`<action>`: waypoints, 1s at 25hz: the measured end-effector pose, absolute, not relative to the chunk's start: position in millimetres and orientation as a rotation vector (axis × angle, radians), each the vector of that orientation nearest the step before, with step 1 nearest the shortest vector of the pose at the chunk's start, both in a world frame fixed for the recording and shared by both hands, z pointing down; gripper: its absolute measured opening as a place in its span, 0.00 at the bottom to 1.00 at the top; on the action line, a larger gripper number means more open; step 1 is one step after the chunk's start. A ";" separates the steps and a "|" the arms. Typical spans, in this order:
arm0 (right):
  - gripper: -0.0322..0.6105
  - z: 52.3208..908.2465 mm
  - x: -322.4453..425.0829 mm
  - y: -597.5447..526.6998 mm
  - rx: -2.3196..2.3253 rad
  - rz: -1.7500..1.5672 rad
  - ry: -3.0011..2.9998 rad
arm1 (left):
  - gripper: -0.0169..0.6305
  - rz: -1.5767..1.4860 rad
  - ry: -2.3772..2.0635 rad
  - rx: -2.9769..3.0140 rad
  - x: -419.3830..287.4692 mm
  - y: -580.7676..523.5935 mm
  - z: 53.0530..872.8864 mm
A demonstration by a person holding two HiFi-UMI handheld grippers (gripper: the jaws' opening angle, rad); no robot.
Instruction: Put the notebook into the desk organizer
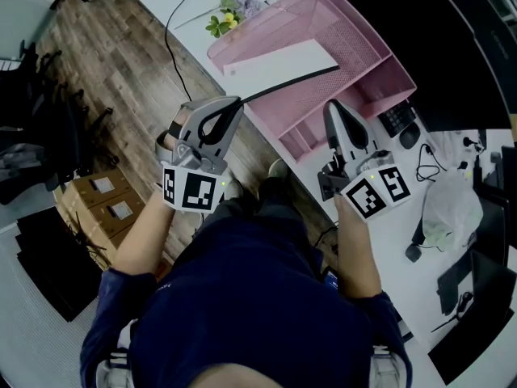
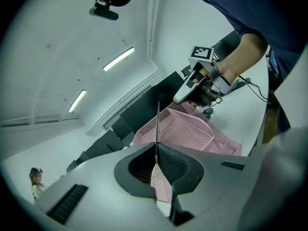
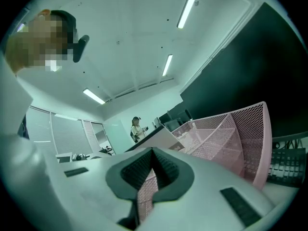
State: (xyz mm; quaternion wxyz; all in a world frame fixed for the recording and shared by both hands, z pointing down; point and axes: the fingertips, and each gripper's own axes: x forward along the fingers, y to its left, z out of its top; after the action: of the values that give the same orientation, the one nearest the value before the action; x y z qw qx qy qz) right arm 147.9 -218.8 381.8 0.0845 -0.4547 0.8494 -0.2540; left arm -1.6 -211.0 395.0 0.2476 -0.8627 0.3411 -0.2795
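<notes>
Navy shirt [image 1: 258,297] above white desk [image 1: 400,257], pink organizer [image 1: 363,39], wood floor [image 1: 113,71].

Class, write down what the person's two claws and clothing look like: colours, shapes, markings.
The left claw and right claw are matching light grey moulded shells with black ribbed pads inside. Each carries a white marker cube printed with black square patterns. The person wears a dark navy short-sleeved top.

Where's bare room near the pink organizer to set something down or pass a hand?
Free: the organizer's right-hand compartment, mesh floor bare, and the white desk strip between right forearm and plastic bag. Crowded: the big rear tray, where the notebook in the left gripper reaches over it; beside the organizer, keyboard, mouse, cables.
</notes>
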 end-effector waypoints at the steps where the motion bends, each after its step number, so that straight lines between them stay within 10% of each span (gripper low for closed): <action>1: 0.06 383.0 147.6 -217.1 -1.361 -0.760 2.532 | 0.08 -0.768 0.922 -2.356 -1.3 -208.9 398.1; 25: 0.06 400.2 150.6 -212.7 -1.381 -0.808 2.512 | 0.08 -0.882 0.917 -2.391 -1.0 -223.3 443.3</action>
State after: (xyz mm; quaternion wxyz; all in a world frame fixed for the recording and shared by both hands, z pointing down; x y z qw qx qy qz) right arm 150.6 -212.7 400.2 0.0814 -0.4622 0.8406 -0.2703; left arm -1.0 -223.3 443.3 0.2147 -0.8622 0.3308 -0.3179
